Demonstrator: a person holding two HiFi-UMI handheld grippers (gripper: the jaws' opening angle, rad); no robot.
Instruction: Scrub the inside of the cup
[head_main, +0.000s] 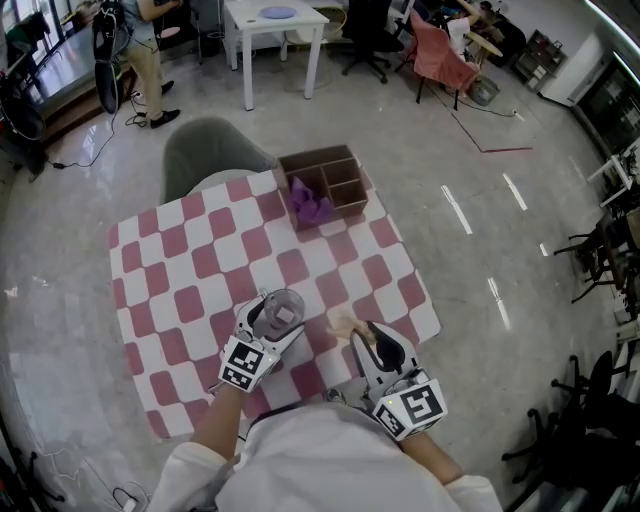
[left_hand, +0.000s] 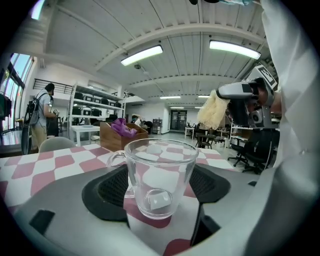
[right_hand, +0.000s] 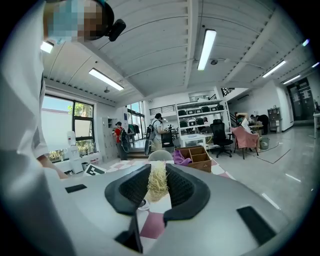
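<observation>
Left tongs (head_main: 268, 322) clamped on the clear glass handled cup (left_hand: 159, 177) over the red-and-white checked worktop (head_main: 200, 260), right tongs (head_main: 368, 340) pinching the pale yellow fibrous scrubber (right_hand: 158, 180) beside it, so I'd hold the cup steady, plunge in and twist.

Glossy grey floor (head_main: 500, 200) spreads around the pink-checked counter (head_main: 200, 290). A white table (head_main: 275, 25) stands at top centre of the head view, a pink chair (head_main: 440, 55) at upper right, black office chairs (head_main: 598, 258) along the right edge. In the right gripper view, strip lights (right_hand: 205, 47) line the ribbed ceiling (right_hand: 160, 40), and windows (right_hand: 75, 125) sit at left.
</observation>
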